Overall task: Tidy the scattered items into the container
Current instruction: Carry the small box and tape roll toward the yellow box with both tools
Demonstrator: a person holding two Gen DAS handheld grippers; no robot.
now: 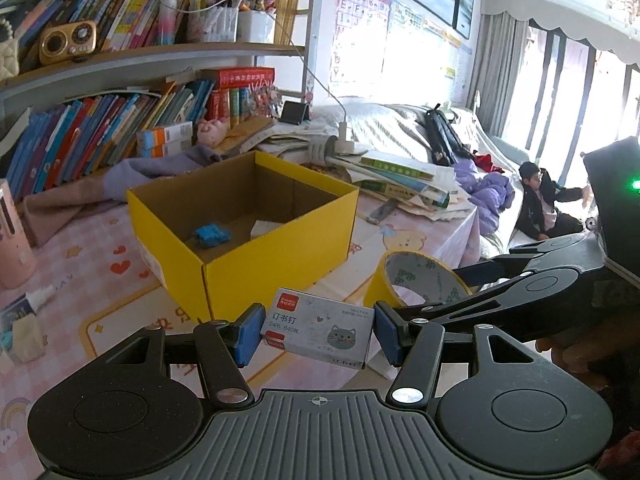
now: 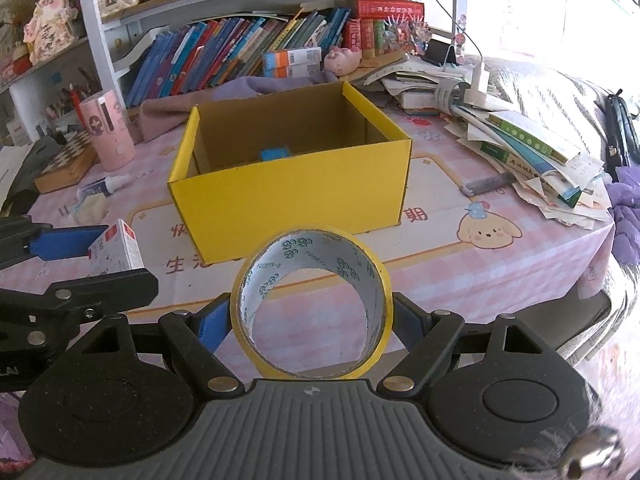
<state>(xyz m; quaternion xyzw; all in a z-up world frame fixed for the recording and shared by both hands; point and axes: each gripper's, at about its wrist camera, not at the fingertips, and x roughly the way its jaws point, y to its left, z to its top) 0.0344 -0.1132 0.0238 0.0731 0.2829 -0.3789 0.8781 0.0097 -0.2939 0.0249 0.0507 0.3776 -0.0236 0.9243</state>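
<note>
- Yellow cardboard box (image 2: 288,184) stands open on the table, lid off, brown inside.
- In it: a small blue thing (image 1: 211,235) on the floor of the box, and a pale scrap of paper (image 1: 264,229) near the right wall. Rest of the floor bare.
- Left gripper (image 1: 318,334): blue pads pinching a small box of staples (image 1: 320,330) by its two ends, held clear of the table, just short of the yellow box's near corner.
- Staple box: grey-white, cartoon cat face, red brand patch in the corner too small to read; Chinese characters, then "24/6" beneath.
- Right gripper (image 2: 312,320): jaws spread wide and clamped on a roll of yellow tape (image 2: 312,308), one pad on each outer side, hole facing the camera. Roll held above the table, in front of the box's near wall.
- Tape core: white, repeated green logo, print too small to read.
- Table cover (image 2: 480,272): pink check, cartoon puppy, red Chinese characters.
- Pink cylindrical cup (image 2: 108,132) left of the box; a small white dropper bottle (image 2: 104,186) lying near it.
- Heap of papers and books (image 2: 528,152) right of the box.
- Wall chart (image 1: 360,12) with alphabet letters A, B, E, F legible.
</note>
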